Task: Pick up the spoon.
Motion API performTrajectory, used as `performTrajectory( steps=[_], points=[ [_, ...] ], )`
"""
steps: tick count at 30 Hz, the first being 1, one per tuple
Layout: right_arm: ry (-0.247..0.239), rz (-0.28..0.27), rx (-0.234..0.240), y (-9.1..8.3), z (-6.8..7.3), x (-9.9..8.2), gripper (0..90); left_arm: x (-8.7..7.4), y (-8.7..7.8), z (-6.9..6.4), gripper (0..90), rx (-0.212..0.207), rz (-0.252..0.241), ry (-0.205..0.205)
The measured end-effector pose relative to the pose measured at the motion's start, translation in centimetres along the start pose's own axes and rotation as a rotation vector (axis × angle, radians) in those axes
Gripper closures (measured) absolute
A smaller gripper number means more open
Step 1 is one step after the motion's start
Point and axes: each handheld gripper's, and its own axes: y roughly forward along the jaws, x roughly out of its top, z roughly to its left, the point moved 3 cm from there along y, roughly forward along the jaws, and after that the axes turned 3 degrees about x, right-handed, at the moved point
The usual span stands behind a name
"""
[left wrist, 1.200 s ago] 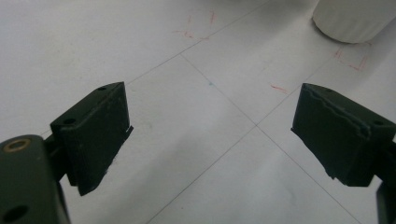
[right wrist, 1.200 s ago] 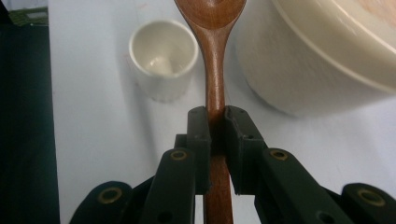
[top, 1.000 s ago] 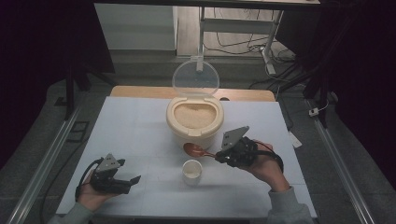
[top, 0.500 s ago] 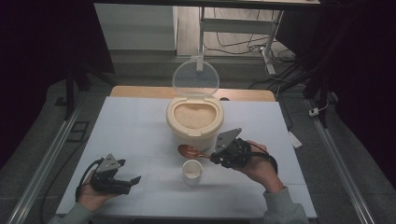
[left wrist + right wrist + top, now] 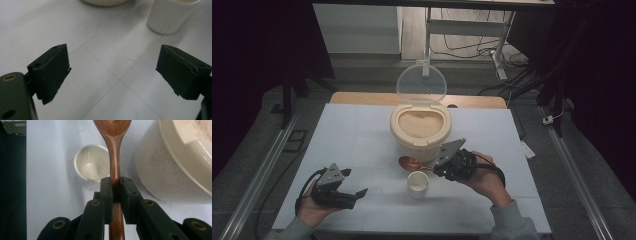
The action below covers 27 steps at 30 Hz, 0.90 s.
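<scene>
From the high view, I have the right gripper [image 5: 439,169] clamped on a wooden spoon [image 5: 410,163], its bowl lying just in front of the rice bin [image 5: 420,131] and just behind the small cup [image 5: 417,183]. The bin's clear lid [image 5: 421,84] stands open, with rice showing inside. My left gripper [image 5: 357,195] sits low at the near left of the table [image 5: 352,130], well apart from everything.

In the left gripper view, my jaws stand wide apart with nothing between them; the cup [image 5: 170,15] is ahead at the upper right.

In the right gripper view, the pads pinch the spoon [image 5: 115,157] at mid-handle, bowl pointing away, the cup [image 5: 92,166] to its left and the bin [image 5: 172,162] to its right. I judge the spoon light and stiff, but its smooth handle could twist in the pads once loaded, so this mid-handle hold suits it. The cup looks light and easy to tip.
</scene>
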Motion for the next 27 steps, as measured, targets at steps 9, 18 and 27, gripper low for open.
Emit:
performTrajectory(
  steps=[9, 18, 27],
  points=[
    [-0.011, 0.01, 0.001, 0.7, 0.4, 0.7, 80.0, 4.6, -0.7, -2.9, 12.4, -0.057, -0.039, 0.119],
    [-0.015, 0.016, 0.005, 1.0, 0.6, 0.9, 80.0, 8.3, 0.7, -4.8, 13.2, -0.078, -0.023, 0.209],
    [-0.028, 0.024, 0.001, 1.3, 1.0, 1.2, 80.0, 10.9, 1.8, -6.6, 15.9, -0.086, -0.009, 0.289]
  ],
)
